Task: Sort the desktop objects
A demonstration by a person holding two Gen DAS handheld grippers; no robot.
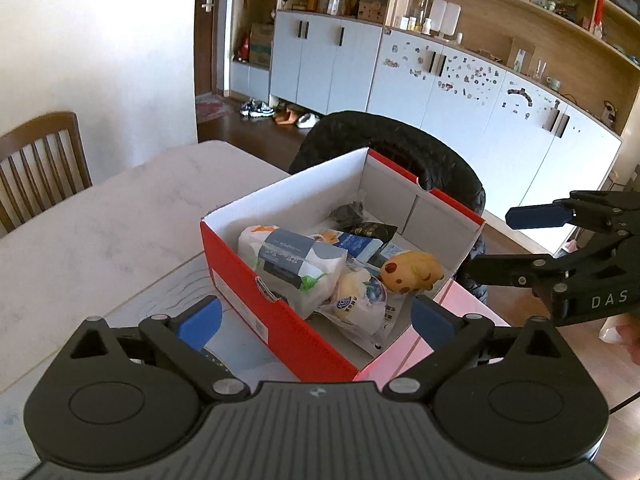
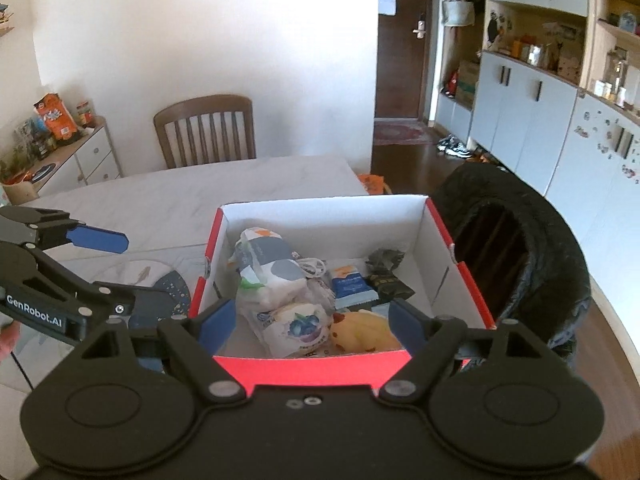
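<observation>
Right wrist view has both tongs, left gripper (image 2: 100, 268) and right gripper (image 2: 312, 320), spread wide and gripping nothing over the red box (image 2: 312, 364), where the yellow toy (image 2: 368, 332) and snack packs (image 2: 296, 328) already sit. Risk, I'd guess, is clipping the box wall on a reach in and shoving it toward the black chair (image 2: 560, 264) at the table (image 2: 200, 196) edge; the plate (image 2: 172, 292) beside it looks half hidden.

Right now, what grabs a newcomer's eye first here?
The red shoebox on the marble table, open and packed with snack packets, plus a yellow plush toy at its near end. Both grippers, left gripper and right gripper, hover open and empty just short of it, with a black cushioned chair behind.
</observation>
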